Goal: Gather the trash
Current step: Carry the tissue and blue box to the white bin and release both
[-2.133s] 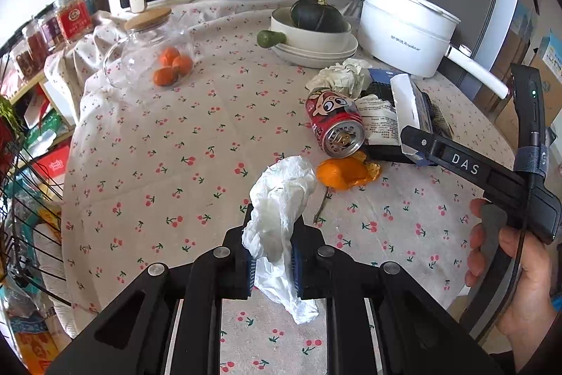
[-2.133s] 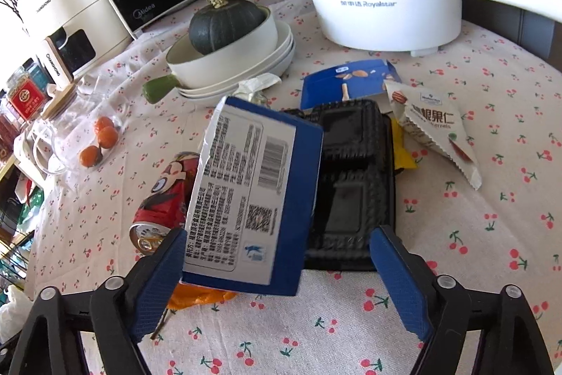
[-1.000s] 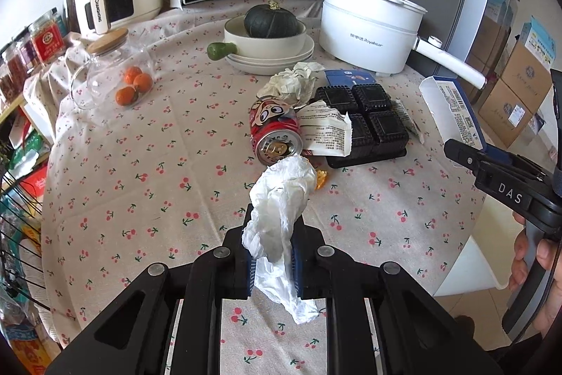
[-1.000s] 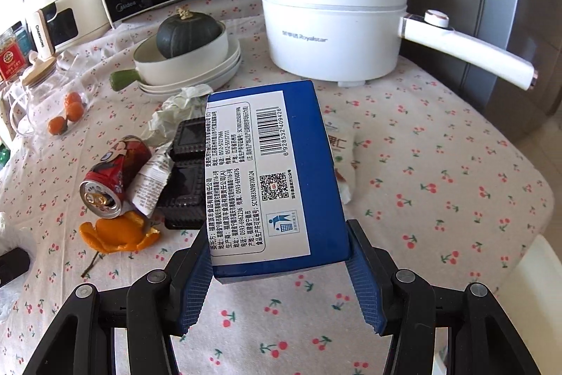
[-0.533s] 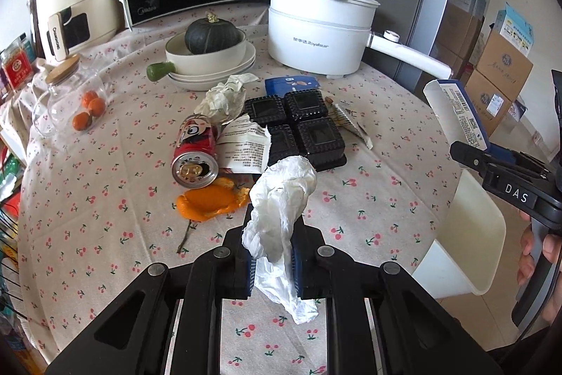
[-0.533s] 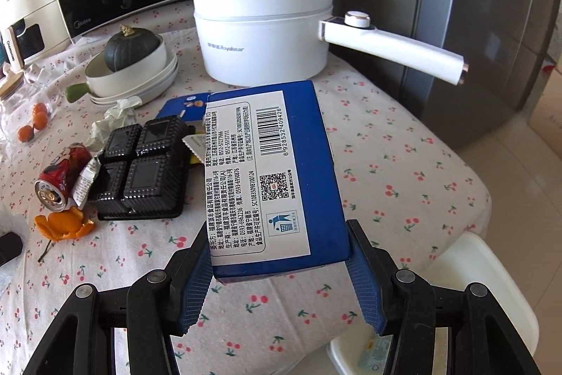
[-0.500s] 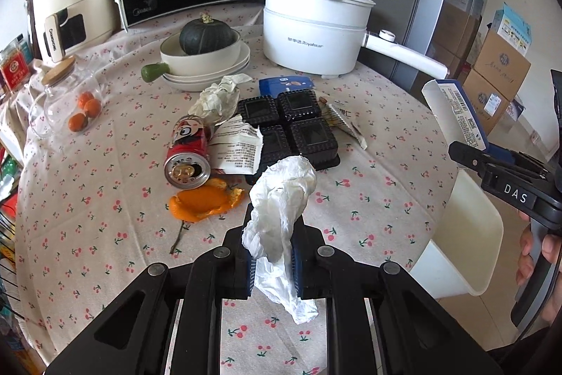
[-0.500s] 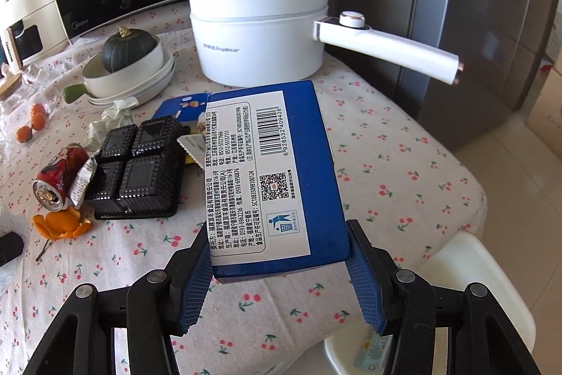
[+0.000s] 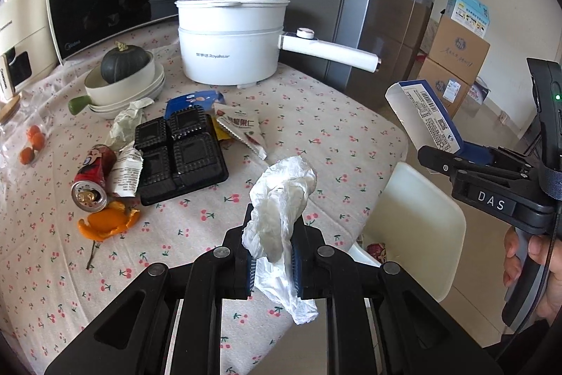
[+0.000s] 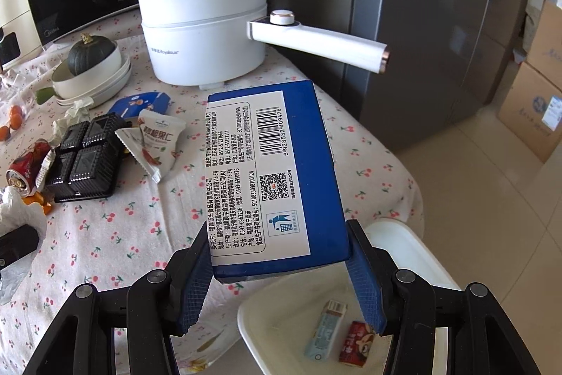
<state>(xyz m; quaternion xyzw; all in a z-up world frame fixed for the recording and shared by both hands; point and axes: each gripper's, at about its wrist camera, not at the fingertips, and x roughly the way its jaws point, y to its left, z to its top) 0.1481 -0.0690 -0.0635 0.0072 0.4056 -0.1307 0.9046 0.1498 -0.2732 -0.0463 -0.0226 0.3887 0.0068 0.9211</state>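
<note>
Both hand-held grippers carry trash at the table's right edge.

The left hand-held gripper (image 9: 270, 260) is clamped on a crumpled white tissue (image 9: 279, 199); the right hand-held gripper (image 10: 279, 273) is clamped on an empty blue carton (image 10: 272, 178), held over a white bin (image 10: 414, 255) just beside the table (image 10: 116, 234). In the bin lie two small wrappers (image 10: 337, 336). On the cherry-print cloth sit a black plastic tray (image 9: 182, 150), a crushed red can (image 9: 93, 180), orange peel (image 9: 107, 222) and a snack packet (image 9: 244, 129).
</note>
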